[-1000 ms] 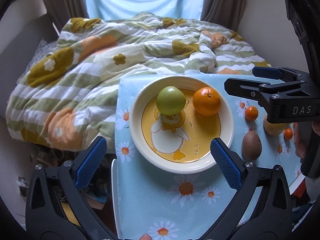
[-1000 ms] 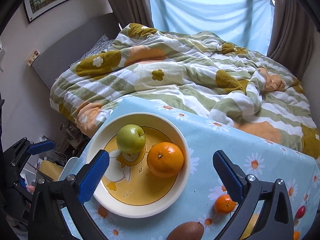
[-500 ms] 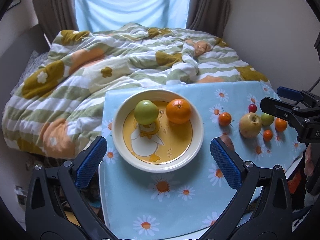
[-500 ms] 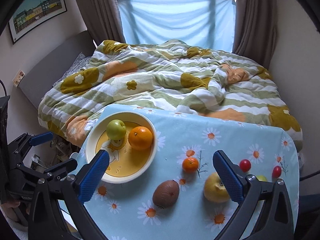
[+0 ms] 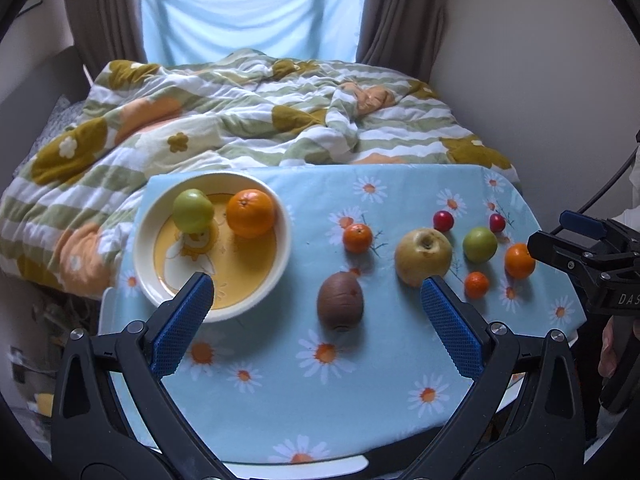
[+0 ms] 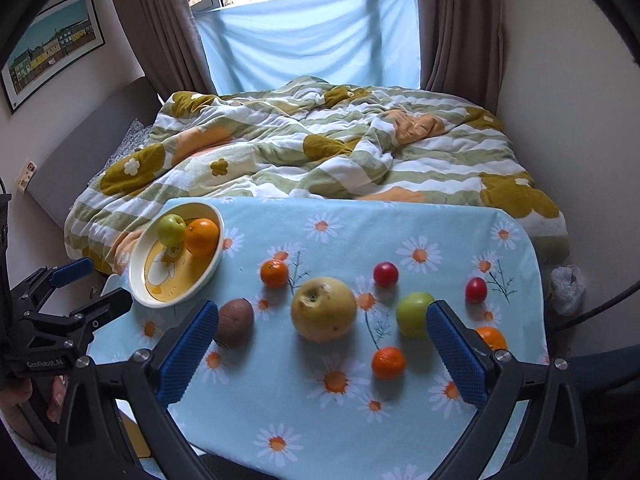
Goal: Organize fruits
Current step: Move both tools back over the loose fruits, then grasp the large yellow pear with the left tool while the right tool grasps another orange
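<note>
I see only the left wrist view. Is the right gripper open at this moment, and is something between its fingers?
Observer: The right gripper is open. Nothing is between its fingers; the yellow apple lies just ahead of them.
Operator: Is anything on the floor to the right of the table?
Observer: Yes, a crumpled white bag lies there.
Operator: And on the left wall?
Observer: A framed picture of coloured houses hangs there.
</note>
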